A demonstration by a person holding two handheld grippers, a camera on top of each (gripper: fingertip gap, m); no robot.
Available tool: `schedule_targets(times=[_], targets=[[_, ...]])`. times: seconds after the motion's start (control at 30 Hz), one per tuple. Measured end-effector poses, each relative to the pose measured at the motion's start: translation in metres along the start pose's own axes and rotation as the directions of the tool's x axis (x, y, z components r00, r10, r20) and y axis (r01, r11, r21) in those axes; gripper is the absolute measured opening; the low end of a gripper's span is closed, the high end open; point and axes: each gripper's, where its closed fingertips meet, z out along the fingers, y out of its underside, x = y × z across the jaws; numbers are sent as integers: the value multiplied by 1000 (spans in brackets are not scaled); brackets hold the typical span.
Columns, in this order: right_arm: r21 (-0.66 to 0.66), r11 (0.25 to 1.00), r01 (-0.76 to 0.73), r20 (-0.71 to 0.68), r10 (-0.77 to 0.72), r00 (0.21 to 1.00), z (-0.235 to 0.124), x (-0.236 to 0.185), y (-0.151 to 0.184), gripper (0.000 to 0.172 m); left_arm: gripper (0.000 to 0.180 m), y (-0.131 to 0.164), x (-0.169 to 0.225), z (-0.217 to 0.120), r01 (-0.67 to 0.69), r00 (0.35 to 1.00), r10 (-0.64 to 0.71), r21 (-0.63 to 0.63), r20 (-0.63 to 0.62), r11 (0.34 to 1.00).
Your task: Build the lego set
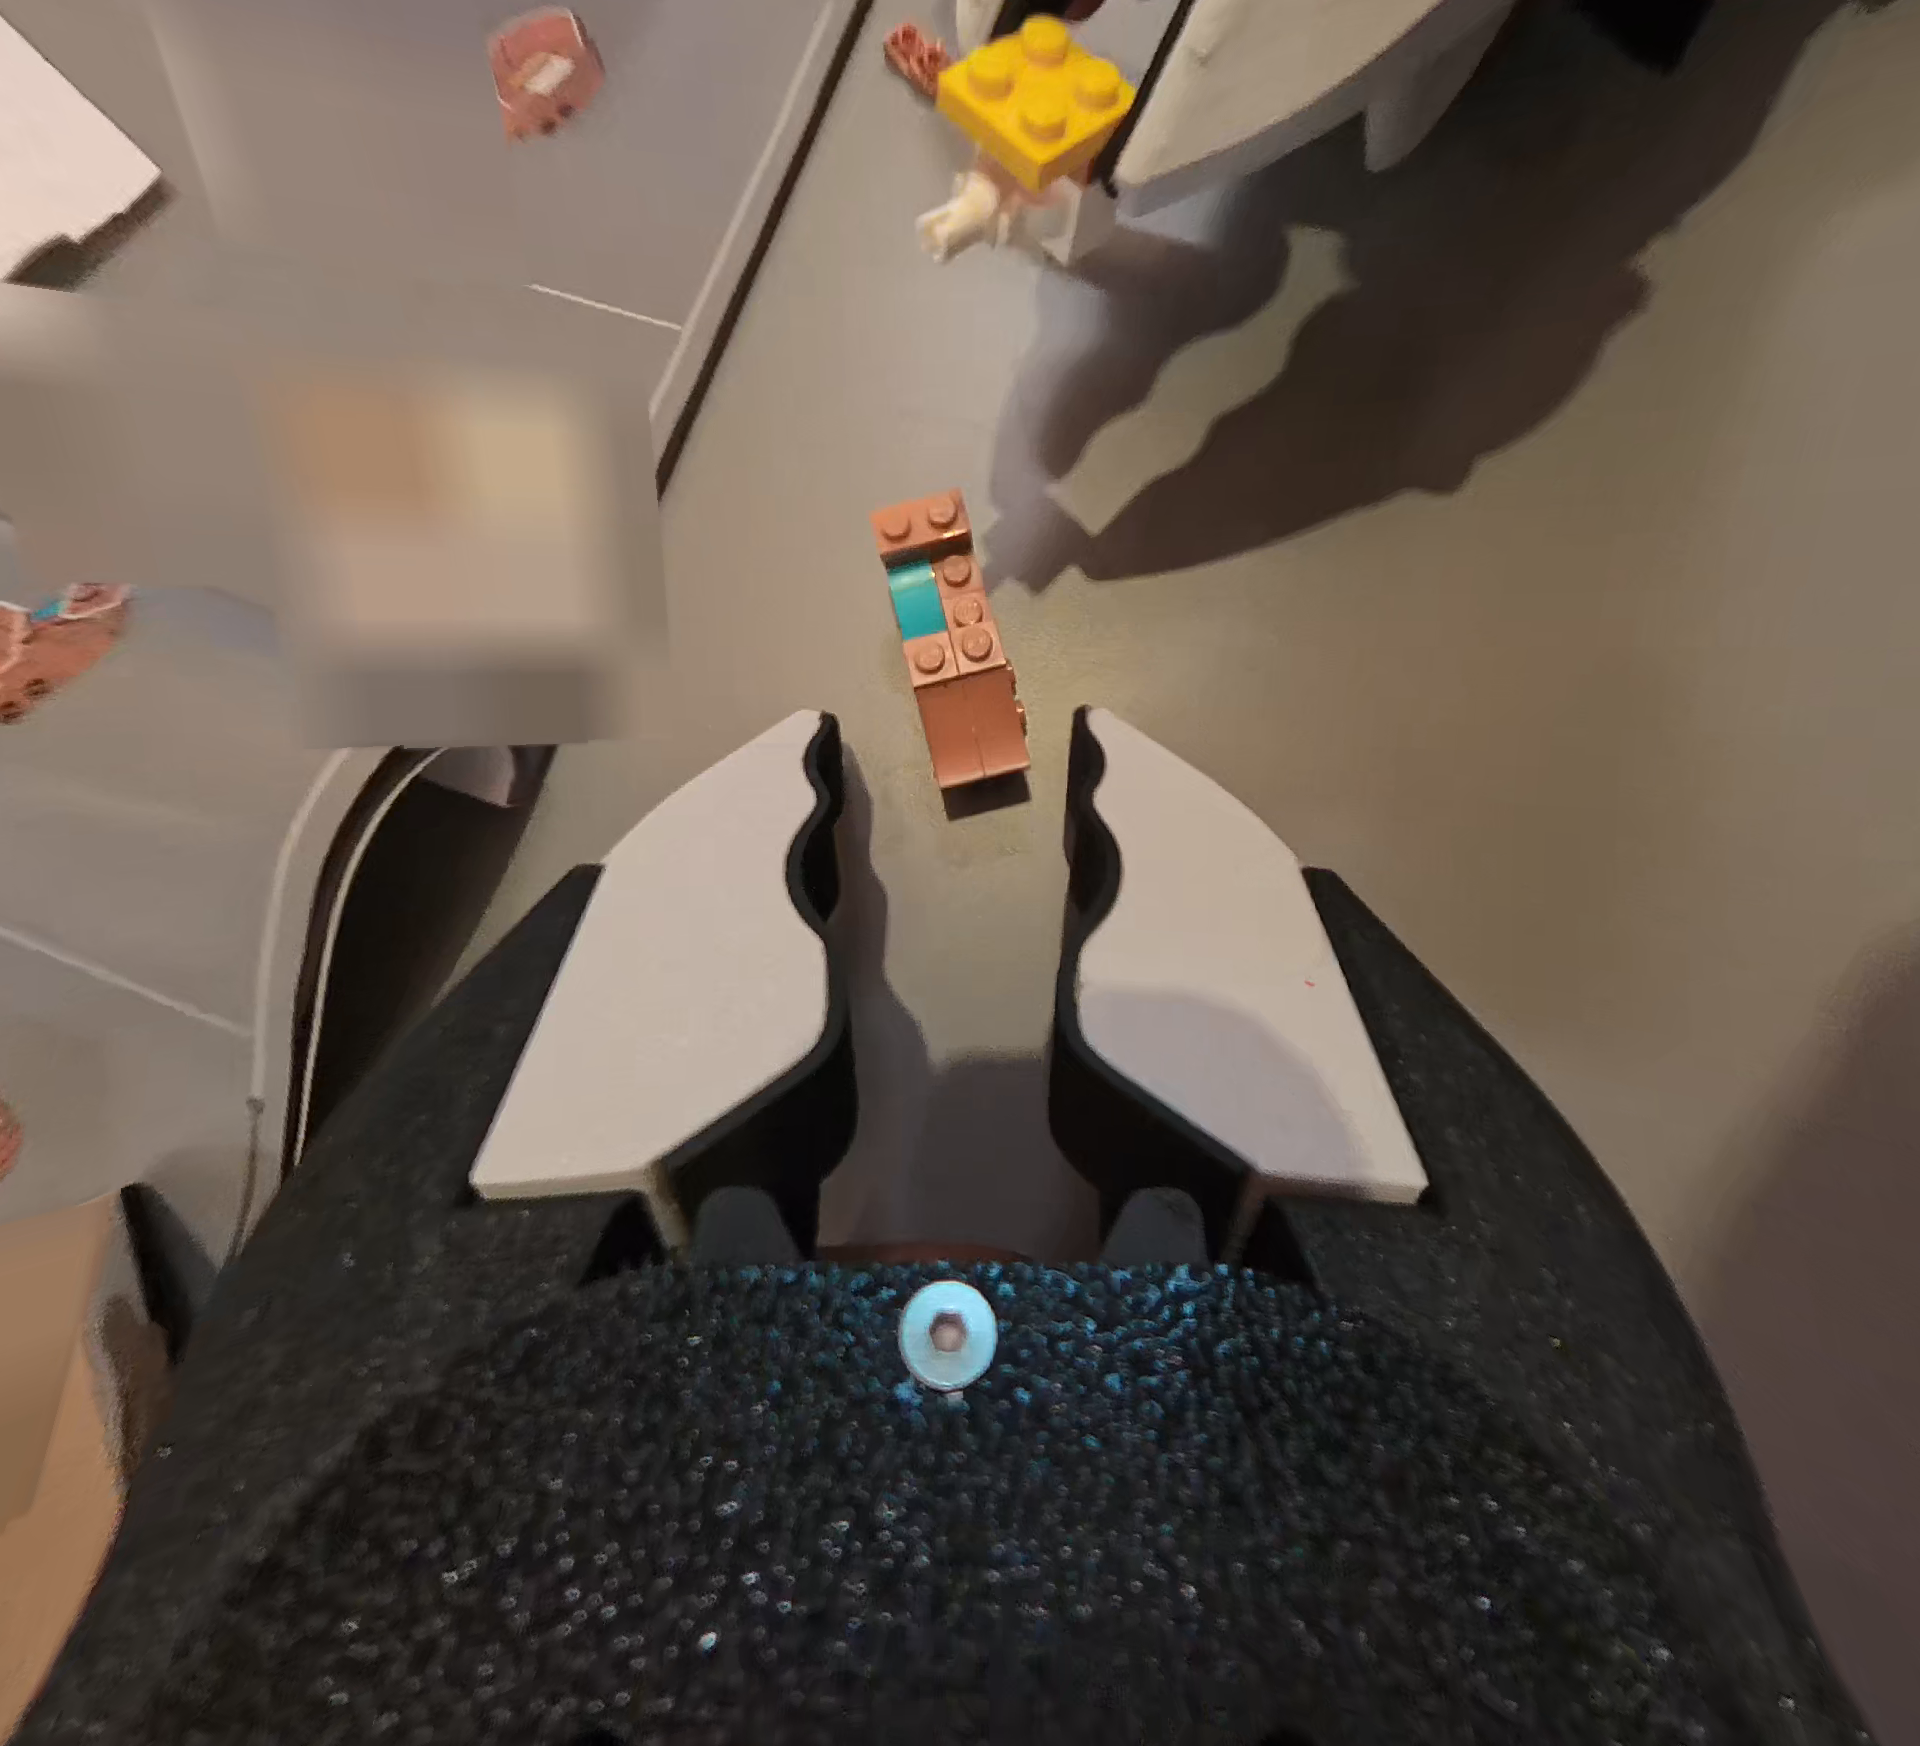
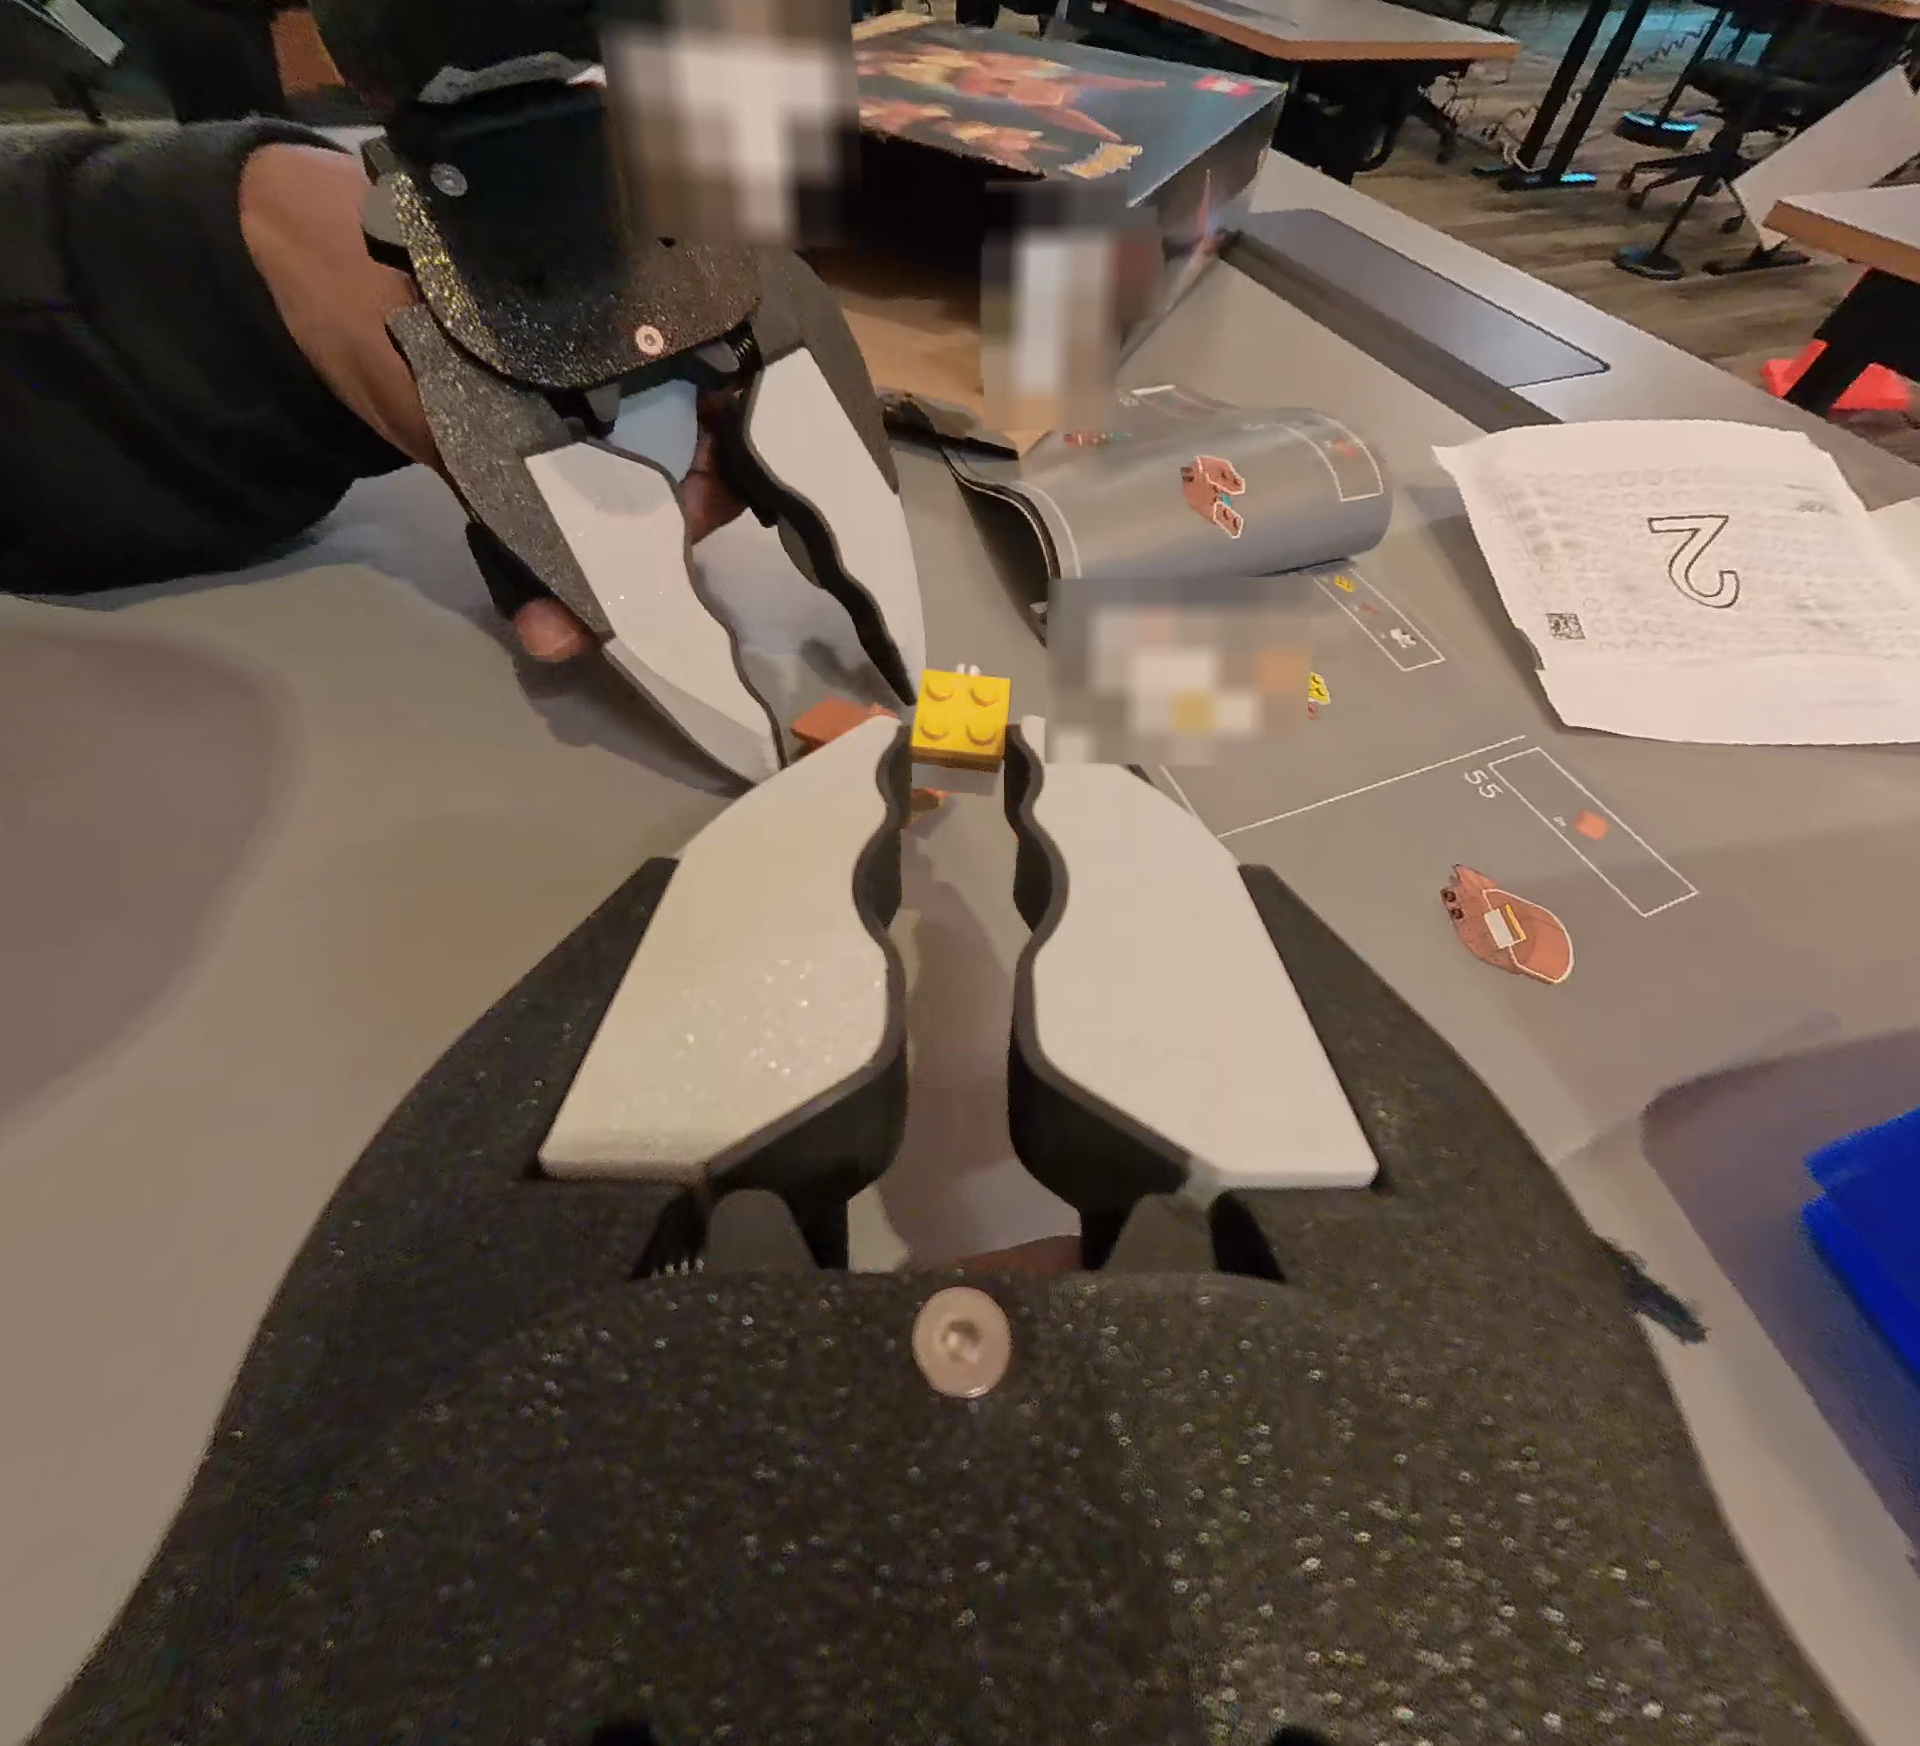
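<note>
My left gripper [image 1: 951, 730] is open. A brown brick assembly [image 1: 956, 647] with a teal tile lies on the grey table [image 1: 1351, 761] just ahead of it. The assembly's near end sits between the fingertips with a gap on each side. My right gripper [image 2: 961, 746] is shut on a yellow two-by-two brick [image 2: 961, 709] that has white pieces [image 1: 971, 216] fixed under it, and holds it above the table. The left wrist view shows the right gripper [image 1: 1055, 96] with the yellow brick [image 1: 1039, 91] at the top. The right wrist view shows the left gripper [image 2: 836, 725] open over the brown assembly [image 2: 826, 722].
An open instruction booklet [image 2: 1195, 501] lies curled behind the bricks, with its flat page [image 2: 1507, 927] to the right. A printed white sheet [image 2: 1683, 574] lies far right. A cardboard box [image 2: 1039, 107] stands at the back. A blue object [image 2: 1870, 1208] is at the right edge. One gripper's finger ends stand about 8 cm off the other's.
</note>
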Motion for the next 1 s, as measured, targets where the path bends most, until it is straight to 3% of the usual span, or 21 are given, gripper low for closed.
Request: schedule_targets(times=[0.17, 0.53, 1.0], targets=[[-27, 999, 16, -33, -17, 999, 3, 2, 4, 16, 19, -5, 0, 7, -26, 999, 25, 18, 47, 1000], [-148, 987, 55, -132, -75, 988, 17, 3, 15, 16, 18, -15, -4, 14, 66, 984, -71, 34, 165, 997], [-231, 972, 45, -183, -88, 979, 37, -1, 19, 16, 17, -16, -8, 12, 123, 976, -133, 72, 170, 990]])
